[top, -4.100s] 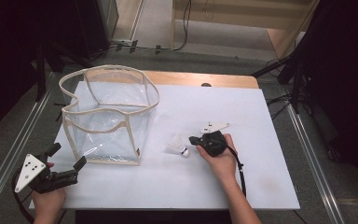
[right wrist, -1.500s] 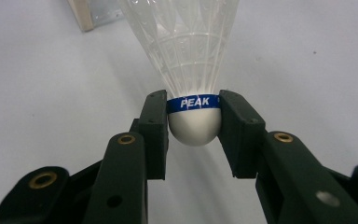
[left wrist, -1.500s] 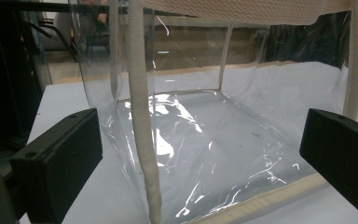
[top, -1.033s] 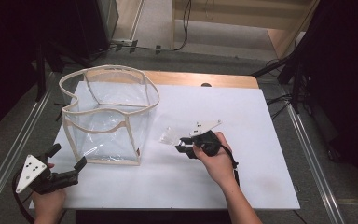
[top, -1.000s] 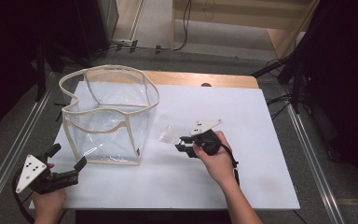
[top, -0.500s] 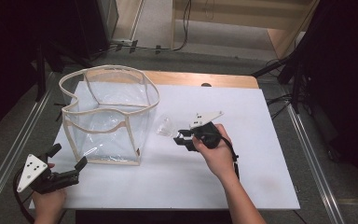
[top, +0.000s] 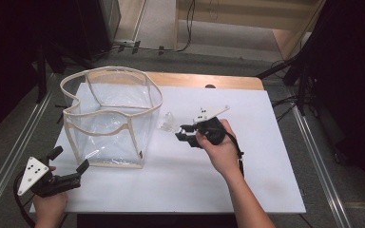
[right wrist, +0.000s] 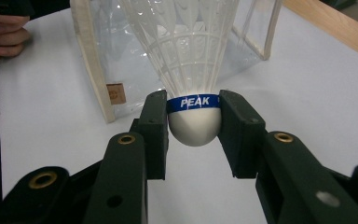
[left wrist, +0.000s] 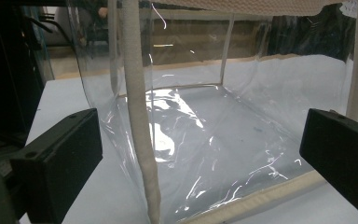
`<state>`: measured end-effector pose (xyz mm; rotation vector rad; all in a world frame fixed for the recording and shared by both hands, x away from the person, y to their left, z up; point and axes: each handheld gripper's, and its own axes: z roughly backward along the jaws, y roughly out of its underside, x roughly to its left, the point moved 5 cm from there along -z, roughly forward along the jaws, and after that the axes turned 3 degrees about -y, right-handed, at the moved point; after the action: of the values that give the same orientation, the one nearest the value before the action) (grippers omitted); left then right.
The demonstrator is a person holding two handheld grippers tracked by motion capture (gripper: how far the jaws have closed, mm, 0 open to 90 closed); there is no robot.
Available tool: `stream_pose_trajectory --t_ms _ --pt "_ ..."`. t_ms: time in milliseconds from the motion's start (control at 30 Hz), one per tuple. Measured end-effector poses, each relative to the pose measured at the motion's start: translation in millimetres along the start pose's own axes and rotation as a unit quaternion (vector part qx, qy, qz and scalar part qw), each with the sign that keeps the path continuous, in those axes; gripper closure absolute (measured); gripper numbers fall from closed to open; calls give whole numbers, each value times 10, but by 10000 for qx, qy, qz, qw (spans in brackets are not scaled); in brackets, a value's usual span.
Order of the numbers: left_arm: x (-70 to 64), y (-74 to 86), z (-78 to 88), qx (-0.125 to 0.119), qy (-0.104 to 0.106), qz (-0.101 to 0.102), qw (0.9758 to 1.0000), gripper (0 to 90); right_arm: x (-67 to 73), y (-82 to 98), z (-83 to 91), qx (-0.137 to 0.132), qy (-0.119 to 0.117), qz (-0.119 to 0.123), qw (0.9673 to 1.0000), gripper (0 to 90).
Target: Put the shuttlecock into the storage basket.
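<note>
Change since a few seconds back: the shuttlecock [right wrist: 193, 70] was lying on the desk [top: 266, 156] just right of the clear bag [top: 109, 118], with the right claw [top: 184, 135] next to it. Now the shuttlecock is off the desk, pinched in that claw, carried up and toward the bag over the last second. Between a second ago and now the claw and its load moved a bit further from the desk's near edge and closer to the bag's right wall. So the pickup is done, and what is likely left is getting it over the rim and dropping it in.

Right claw: clenched on the shuttlecock's white cork, pads on either side at the blue band, feathers pointing away toward the bag. Grip looks centred, cork not slipping as far as can be told. In the high view the shuttlecock [top: 167, 122] sits in the air just beside the bag's right side, not yet above the opening.

Right hand [top: 221, 147]: forearm comes in from the desk's near edge, wrist angled left, claw pointing roughly level at the bag, grey plate on top.

Left claw [top: 69, 167]: jaws apart, nothing between the pads, parked at the desk's near left corner, aimed at the bag's near wall; the bag's cream edging runs between the jaws in its own view but is farther off, not touched. Left hand [top: 50, 204] has stayed put all through.

Bag stands upright and open-topped toward the desk's far left, empty inside.
</note>
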<state>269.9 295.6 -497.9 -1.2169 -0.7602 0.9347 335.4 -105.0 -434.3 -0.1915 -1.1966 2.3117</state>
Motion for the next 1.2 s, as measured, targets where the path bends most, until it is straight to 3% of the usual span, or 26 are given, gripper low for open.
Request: stream_pose_trajectory --t_ms 433,1200 --pt "-3 0 -7 12 2 -2 10000 0 7 -147 72 -163 -89 -17 9998 618" --pt "-5 1 -9 31 14 -19 10000 0 -14 -390 228 -340 -20 105 9994 623"
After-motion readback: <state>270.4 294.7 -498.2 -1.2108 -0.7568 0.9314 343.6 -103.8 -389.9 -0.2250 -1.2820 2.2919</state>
